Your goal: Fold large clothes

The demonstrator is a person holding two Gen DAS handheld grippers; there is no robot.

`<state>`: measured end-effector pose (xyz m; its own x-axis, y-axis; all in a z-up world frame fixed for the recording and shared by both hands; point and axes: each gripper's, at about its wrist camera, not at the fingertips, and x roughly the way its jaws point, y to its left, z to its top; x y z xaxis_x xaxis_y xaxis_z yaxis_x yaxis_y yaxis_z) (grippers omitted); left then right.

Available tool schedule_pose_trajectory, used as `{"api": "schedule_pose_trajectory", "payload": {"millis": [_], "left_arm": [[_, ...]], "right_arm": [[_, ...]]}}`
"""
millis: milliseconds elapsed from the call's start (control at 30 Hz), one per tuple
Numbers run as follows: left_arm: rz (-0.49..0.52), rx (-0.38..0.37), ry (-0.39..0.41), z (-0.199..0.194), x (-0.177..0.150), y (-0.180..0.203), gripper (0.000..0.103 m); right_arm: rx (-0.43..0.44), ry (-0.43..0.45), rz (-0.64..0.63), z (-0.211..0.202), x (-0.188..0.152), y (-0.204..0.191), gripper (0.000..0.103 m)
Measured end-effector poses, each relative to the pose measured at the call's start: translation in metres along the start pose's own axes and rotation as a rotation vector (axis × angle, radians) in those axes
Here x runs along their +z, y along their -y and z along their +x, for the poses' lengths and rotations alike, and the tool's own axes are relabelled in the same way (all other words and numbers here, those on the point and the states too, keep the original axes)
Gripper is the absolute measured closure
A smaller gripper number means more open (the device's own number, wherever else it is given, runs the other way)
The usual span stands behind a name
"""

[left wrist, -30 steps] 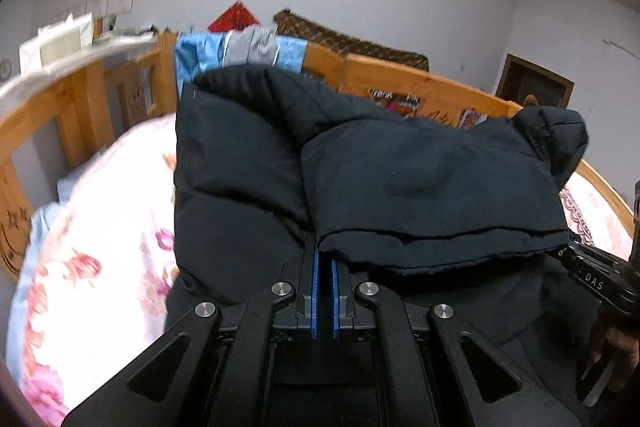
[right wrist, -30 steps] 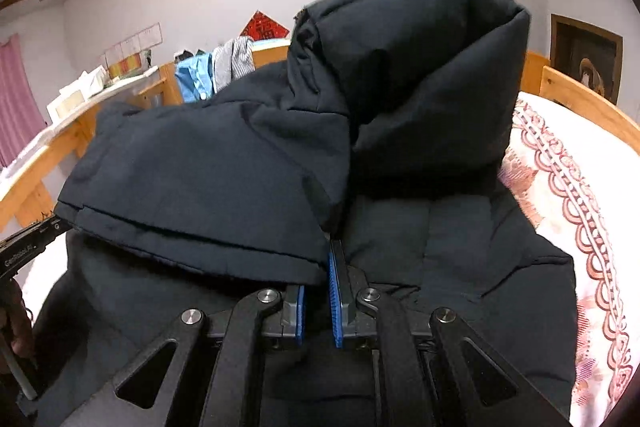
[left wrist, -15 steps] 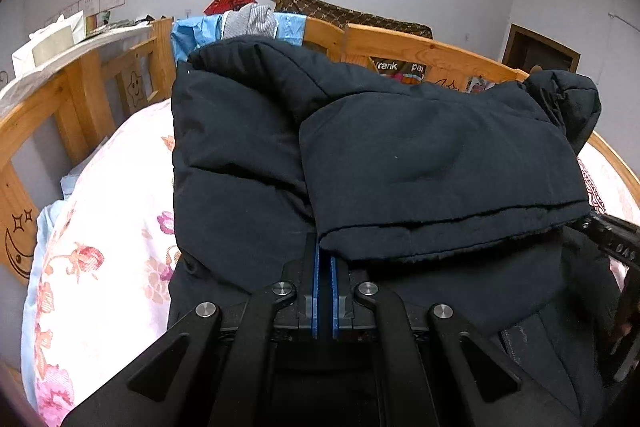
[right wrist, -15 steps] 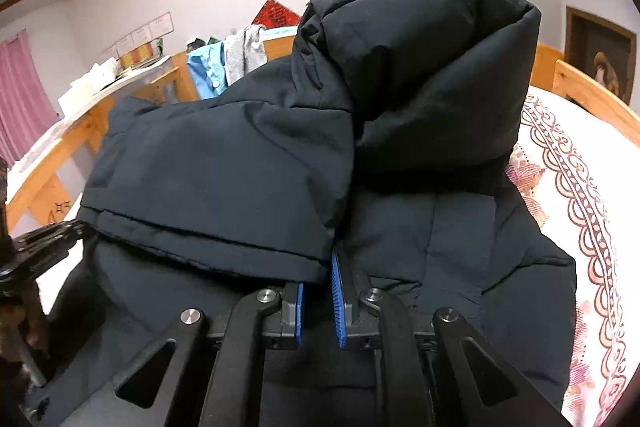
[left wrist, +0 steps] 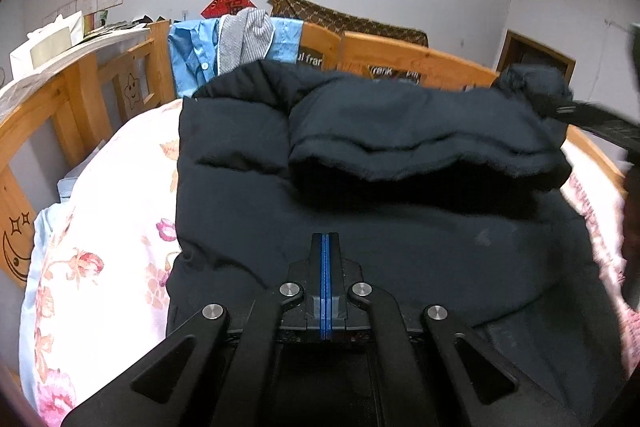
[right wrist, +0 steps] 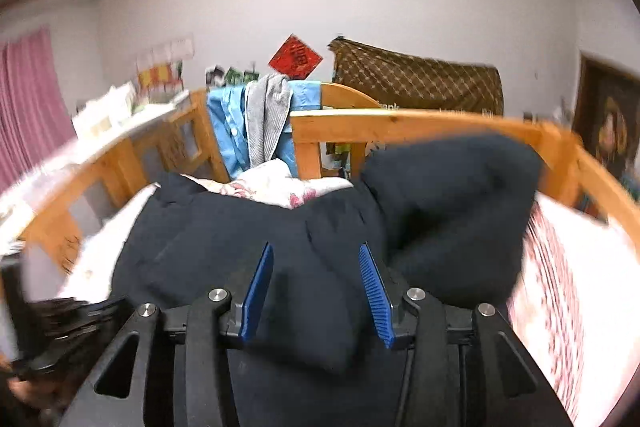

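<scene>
On the floral bed, left wrist view: the left gripper, jaws pressed together on nothing, has let go of the dark padded jacket, now lying folded. Right wrist view: the right gripper has opened wide above the jacket's bunched hood.

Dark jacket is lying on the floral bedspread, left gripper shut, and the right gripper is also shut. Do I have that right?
Not quite. In the right wrist view the right gripper is open, its blue pads spread apart over the dark jacket. The rest stands: the jacket lies on the floral bedspread, and the left wrist view shows the left gripper shut, pads together with no cloth visible between them.
</scene>
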<state>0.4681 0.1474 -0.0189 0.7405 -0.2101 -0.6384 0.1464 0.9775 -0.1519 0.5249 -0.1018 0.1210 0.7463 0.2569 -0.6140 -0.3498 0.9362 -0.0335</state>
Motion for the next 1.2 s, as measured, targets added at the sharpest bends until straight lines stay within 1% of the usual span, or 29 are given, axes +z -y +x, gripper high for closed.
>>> {"api": "schedule_pose_trajectory", "payload": {"millis": [67,100,167,200,233,267,300,367,400,467,500,567,667,767,800,900,1000,1033,1100,1167,1200], "left_arm": [[-0.02,-0.019,0.037,-0.013,0.007,-0.002,0.103],[-0.023,-0.032,0.056,-0.018,0.012,-0.002,0.103],[-0.021,-0.055,0.121,-0.028,0.022,-0.001,0.102],[-0.023,-0.061,0.148,-0.029,0.029,0.0,0.098],[-0.025,-0.061,0.153,-0.027,0.036,0.002,0.093],[-0.033,-0.051,0.146,-0.018,0.045,0.004,0.082],[-0.04,-0.046,0.138,-0.011,0.051,0.005,0.074],[-0.041,-0.059,0.089,0.015,0.062,0.01,0.073],[-0.031,-0.044,0.045,0.033,0.066,0.013,0.073],[-0.007,-0.035,-0.009,0.055,0.065,0.019,0.073],[0.007,-0.036,-0.03,0.065,0.062,0.022,0.073],[0.037,-0.016,-0.043,0.074,0.053,0.03,0.074],[0.091,0.021,-0.044,0.087,0.044,0.037,0.074],[0.099,0.019,-0.038,0.099,0.036,0.036,0.074],[0.104,0.022,-0.035,0.103,0.035,0.035,0.074],[0.152,0.063,-0.019,0.109,0.026,0.041,0.074],[0.192,0.11,-0.02,0.114,0.021,0.049,0.074],[0.192,0.115,-0.02,0.115,0.019,0.05,0.074],[0.184,0.12,-0.024,0.115,0.016,0.049,0.074],[0.161,0.103,-0.014,0.11,0.014,0.046,0.074],[0.141,0.083,-0.007,0.107,0.015,0.042,0.074]], "right_arm": [[-0.053,-0.062,-0.084,0.02,-0.004,-0.012,0.06],[-0.07,-0.072,-0.117,0.024,-0.01,-0.015,0.06],[-0.111,-0.065,-0.195,0.03,-0.025,-0.018,0.062],[-0.123,-0.059,-0.238,0.032,-0.034,-0.019,0.062],[-0.128,-0.054,-0.272,0.034,-0.044,-0.019,0.062],[-0.135,-0.051,-0.309,0.036,-0.051,-0.018,0.062],[-0.145,-0.048,-0.337,0.037,-0.059,-0.014,0.062],[-0.151,-0.05,-0.358,0.042,-0.063,-0.006,0.063],[-0.153,-0.056,-0.351,0.044,-0.065,0.002,0.062],[-0.145,-0.071,-0.322,0.054,-0.065,0.013,0.061],[-0.14,-0.088,-0.309,0.061,-0.066,0.016,0.061],[-0.134,-0.122,-0.271,0.071,-0.07,0.023,0.06],[-0.117,-0.143,-0.199,0.088,-0.077,0.029,0.06],[-0.088,-0.111,-0.098,0.094,-0.093,0.04,0.06],[-0.085,-0.1,-0.084,0.094,-0.098,0.04,0.06],[-0.086,-0.068,-0.085,0.094,-0.109,0.039,0.06],[-0.093,-0.072,-0.086,0.092,-0.111,0.038,0.06],[-0.092,-0.078,-0.086,0.089,-0.111,0.038,0.059],[-0.067,-0.11,-0.042,0.077,-0.106,0.042,0.059],[-0.046,-0.133,-0.013,0.064,-0.101,0.045,0.047],[-0.042,-0.134,0.008,0.058,-0.101,0.049,0.039]]}}
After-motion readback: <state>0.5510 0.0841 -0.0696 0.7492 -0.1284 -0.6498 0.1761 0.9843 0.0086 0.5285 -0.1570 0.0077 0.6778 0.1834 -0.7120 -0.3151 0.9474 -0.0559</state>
